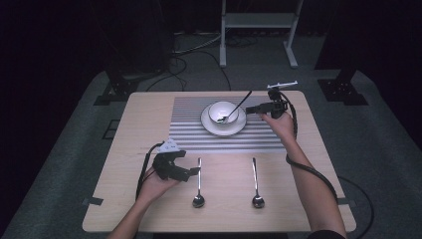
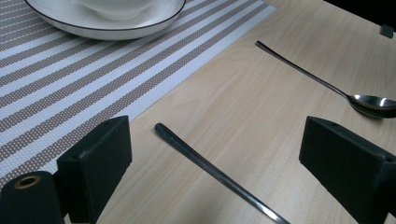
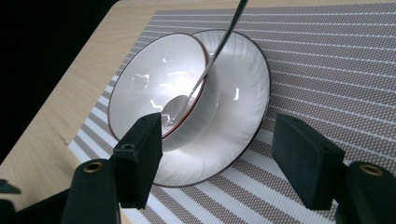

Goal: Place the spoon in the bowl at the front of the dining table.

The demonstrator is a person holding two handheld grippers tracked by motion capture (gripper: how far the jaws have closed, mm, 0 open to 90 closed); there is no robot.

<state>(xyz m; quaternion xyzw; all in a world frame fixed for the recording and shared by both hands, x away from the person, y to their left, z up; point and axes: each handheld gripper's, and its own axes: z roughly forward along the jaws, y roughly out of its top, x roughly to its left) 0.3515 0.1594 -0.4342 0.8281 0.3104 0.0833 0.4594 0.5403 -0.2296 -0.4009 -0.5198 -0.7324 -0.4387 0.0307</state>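
Spoon (image 1: 198, 185) handle lies on surface between wide-open jaws of left hand-held gripper (image 1: 195, 171); looks like pickup, next close. Right hand-held gripper (image 1: 252, 109) open, empty, beside bowl (image 1: 222, 112).

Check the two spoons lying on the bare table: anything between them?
Nothing: between the left spoon and the right spoon there is bare wood, as the high view shows.

Left gripper view: plate (image 2: 112, 25) and bowl (image 2: 116, 7) cut by top edge; near spoon's handle (image 2: 210, 170) runs off the bottom, bowl end unseen; far spoon (image 2: 373, 103) clipped at right. Right gripper view: spoon handle (image 3: 229, 32) exits top. High view: bowl contents too small to tell.
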